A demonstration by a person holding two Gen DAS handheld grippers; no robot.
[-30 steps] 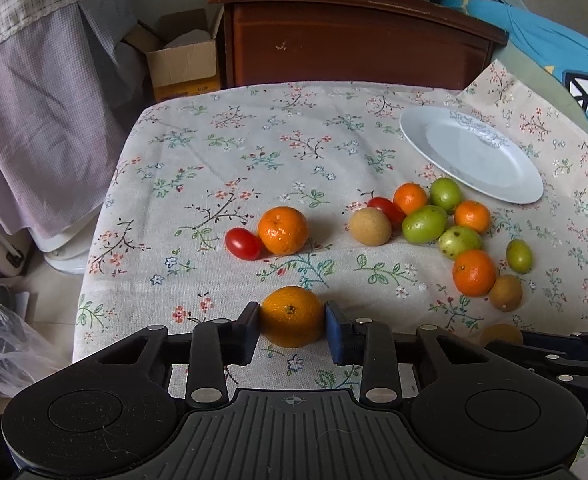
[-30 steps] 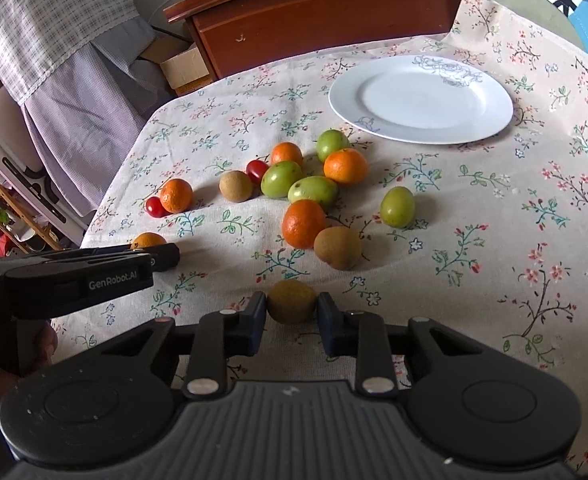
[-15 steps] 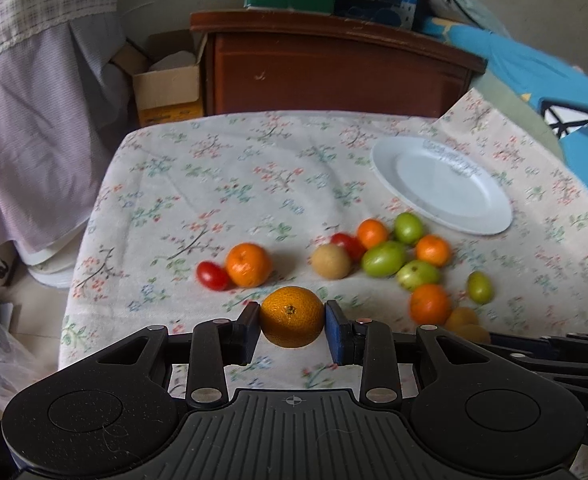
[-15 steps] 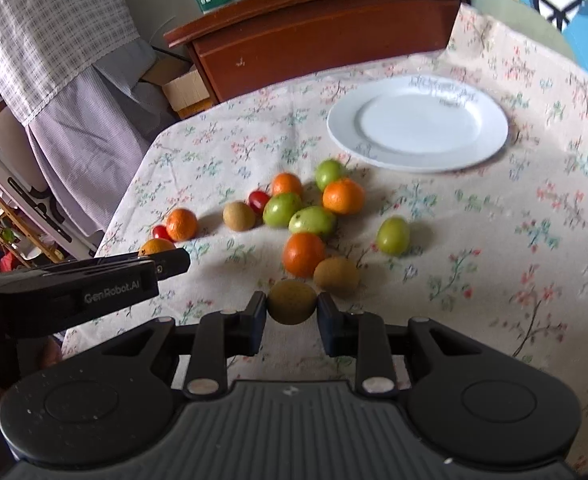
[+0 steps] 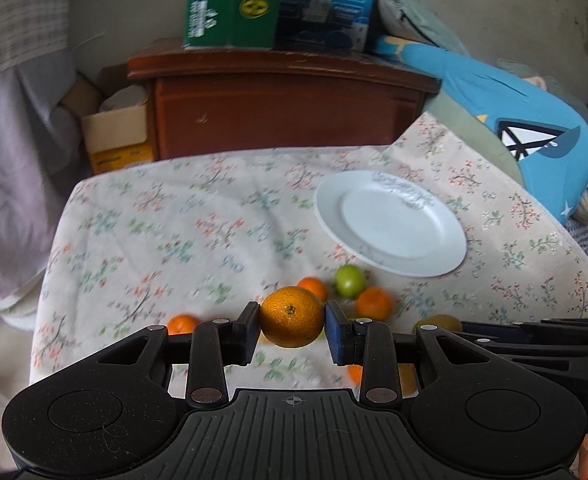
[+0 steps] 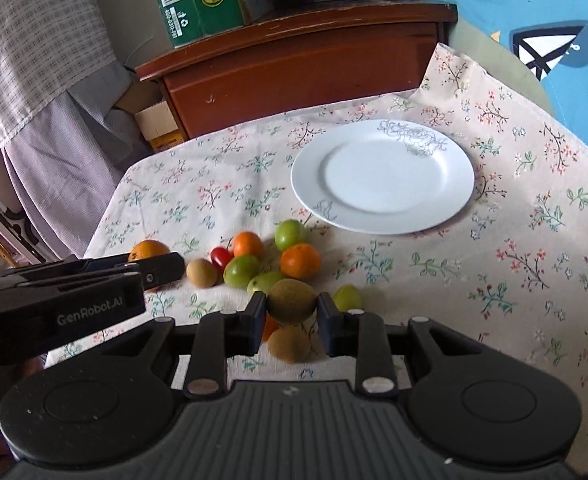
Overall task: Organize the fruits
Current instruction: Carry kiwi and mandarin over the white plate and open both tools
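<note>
— What's the left one got?
— From its own camera, the left gripper [image 5: 292,322] pinches a round orange mandarin [image 5: 292,316] between both pads, lifted clear of the floral tablecloth [image 5: 154,232]. The empty white round plate [image 5: 390,224] lies toward the table's far right corner.
— And the other?
— From the right camera, the right gripper [image 6: 290,316] is clamped on a brown fuzzy kiwi [image 6: 292,301], also off the cloth. Just below it lies a second brown kiwi [image 6: 290,344]; the loose pile of orange and green fruits [image 6: 270,260] sits mid-table, nearer the front edge than the plate.
</note>
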